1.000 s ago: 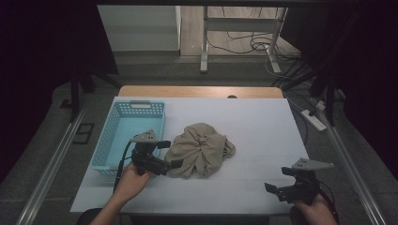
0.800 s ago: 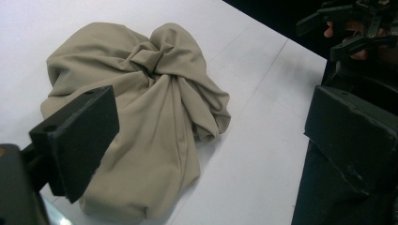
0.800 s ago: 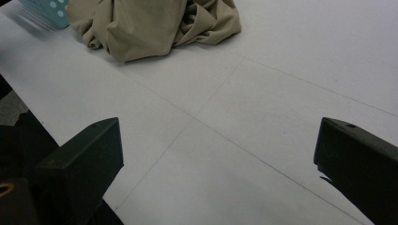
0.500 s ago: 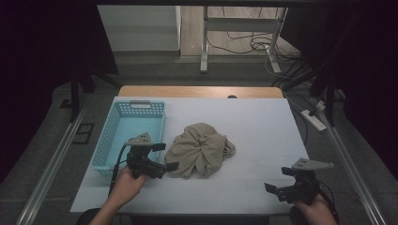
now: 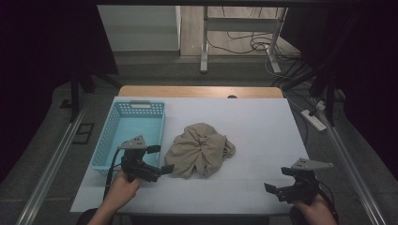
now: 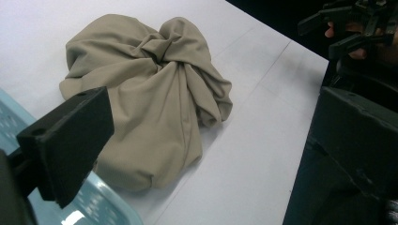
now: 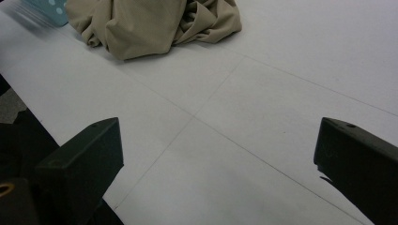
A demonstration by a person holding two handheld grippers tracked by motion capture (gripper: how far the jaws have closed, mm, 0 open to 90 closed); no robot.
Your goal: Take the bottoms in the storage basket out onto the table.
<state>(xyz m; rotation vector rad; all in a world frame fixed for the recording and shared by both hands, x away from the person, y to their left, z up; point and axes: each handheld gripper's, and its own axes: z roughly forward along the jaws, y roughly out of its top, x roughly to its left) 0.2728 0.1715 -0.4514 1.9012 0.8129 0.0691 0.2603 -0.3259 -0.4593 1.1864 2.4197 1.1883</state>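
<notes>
**Beige cloth bunched mid-worktop, both grippers off it**

Hard to see: room around the worktop (image 5: 263, 117) is v. dark, so the floor, frame legs and cables at the back are only dim shapes. Both forearms are cut off by the bottom edge of the high view. In the left gripper view the near corner of the blue basket (image 6: 101, 206) is cropped and blurry; the right-side finger there is a big dark block, detail lost. Cloth folds hide whatever sort of garment it is – can't tell.

Basket (image 5: 129, 136) sits at the worktop's left, open top, handle slot at far end. Inside looks bare as far as the high view reaches; near wall partly behind the left gripper (image 5: 162, 159).

Beige cloth (image 5: 202, 150) lies crumpled in a heap just right of the basket, roughly centre. Left gripper is just beside its left edge, fingers spread wide, having just been opening; nothing between them, cloth lies beyond the tips. Right gripper (image 5: 277, 187) is near the front right corner, well apart from the cloth, fingers spread, bare worktop between them.
</notes>
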